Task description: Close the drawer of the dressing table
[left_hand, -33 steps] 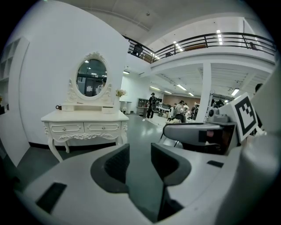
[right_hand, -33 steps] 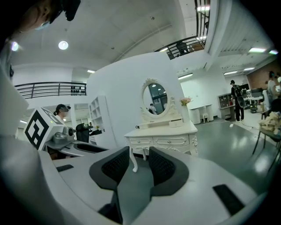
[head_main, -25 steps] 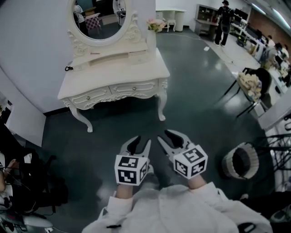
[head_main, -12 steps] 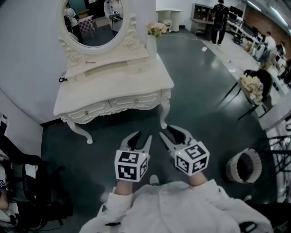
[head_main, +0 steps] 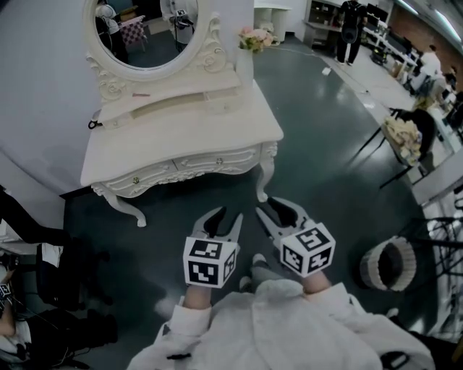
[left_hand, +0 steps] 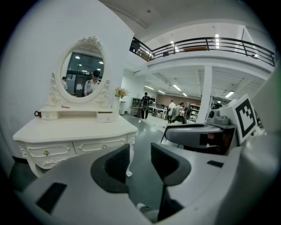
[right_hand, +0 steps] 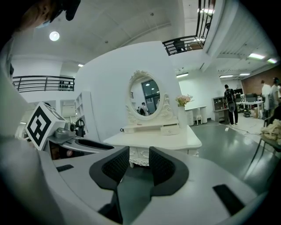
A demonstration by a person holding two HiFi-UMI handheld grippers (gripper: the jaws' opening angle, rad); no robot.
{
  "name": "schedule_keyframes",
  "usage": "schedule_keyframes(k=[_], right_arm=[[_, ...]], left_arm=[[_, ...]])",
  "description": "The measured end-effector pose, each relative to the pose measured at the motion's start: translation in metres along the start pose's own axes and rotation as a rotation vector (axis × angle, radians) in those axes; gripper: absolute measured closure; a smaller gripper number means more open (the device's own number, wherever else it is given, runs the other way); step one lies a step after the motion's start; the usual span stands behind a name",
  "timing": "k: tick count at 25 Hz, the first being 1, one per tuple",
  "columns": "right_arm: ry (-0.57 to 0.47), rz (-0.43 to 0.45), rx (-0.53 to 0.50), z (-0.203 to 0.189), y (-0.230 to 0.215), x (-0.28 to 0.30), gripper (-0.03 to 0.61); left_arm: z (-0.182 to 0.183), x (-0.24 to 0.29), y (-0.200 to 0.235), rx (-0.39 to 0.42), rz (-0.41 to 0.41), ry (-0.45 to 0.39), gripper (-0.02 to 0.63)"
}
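Observation:
The white dressing table (head_main: 181,137) with an oval mirror (head_main: 145,32) stands ahead against the wall. Two wide drawers (head_main: 217,160) run along its front and look flush. A small drawer (head_main: 219,92) on the raised shelf seems to stick out a little. My left gripper (head_main: 221,221) and right gripper (head_main: 270,209) hover side by side over the dark floor, short of the table's right front leg (head_main: 262,184). Both are open with nothing between the jaws. The left gripper (left_hand: 139,165) faces the table's front drawers (left_hand: 94,146); the right gripper (right_hand: 139,165) looks toward the table (right_hand: 153,139).
A vase of flowers (head_main: 248,43) stands at the table's back right corner. A black chair with a pale bundle (head_main: 404,137) and a round basket (head_main: 387,264) are on the right. Dark equipment (head_main: 43,289) sits at the left. People (head_main: 351,22) stand far behind.
Both grippers have moved forward together across the floor toward the dressing table, which now appears closer. Their jaws stand as before.

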State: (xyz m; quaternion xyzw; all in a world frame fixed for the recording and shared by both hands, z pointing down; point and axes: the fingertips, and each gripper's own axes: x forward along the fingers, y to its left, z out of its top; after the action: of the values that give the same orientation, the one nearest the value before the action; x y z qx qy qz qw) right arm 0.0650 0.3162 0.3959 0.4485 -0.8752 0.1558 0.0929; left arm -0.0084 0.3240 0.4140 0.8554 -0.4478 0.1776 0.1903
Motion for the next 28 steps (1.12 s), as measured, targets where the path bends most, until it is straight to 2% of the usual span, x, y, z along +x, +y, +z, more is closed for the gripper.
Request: schedule_keyframes(k=[5,15,21,28], right_arm=[[0.019,0.014,-0.008,-0.001,-0.003,0.012,0.461],[0.026,0.051,-0.017,0.017,-0.021,0.066,0.461],[0.039,0.065,-0.024,0.03,-0.048,0.108,0.46],[0.047,0.085,-0.034,0.064,-0.087,0.16,0.461]], left_arm=[[-0.001,0.003,0.008,-0.014,0.009,0.008,0.48],[0.016,0.032,0.052,-0.038,0.04,0.01,0.48],[0.04,0.069,0.079,-0.032,0.045,0.01,0.48],[0.084,0.114,0.114,-0.04,0.063,0.0,0.48]])
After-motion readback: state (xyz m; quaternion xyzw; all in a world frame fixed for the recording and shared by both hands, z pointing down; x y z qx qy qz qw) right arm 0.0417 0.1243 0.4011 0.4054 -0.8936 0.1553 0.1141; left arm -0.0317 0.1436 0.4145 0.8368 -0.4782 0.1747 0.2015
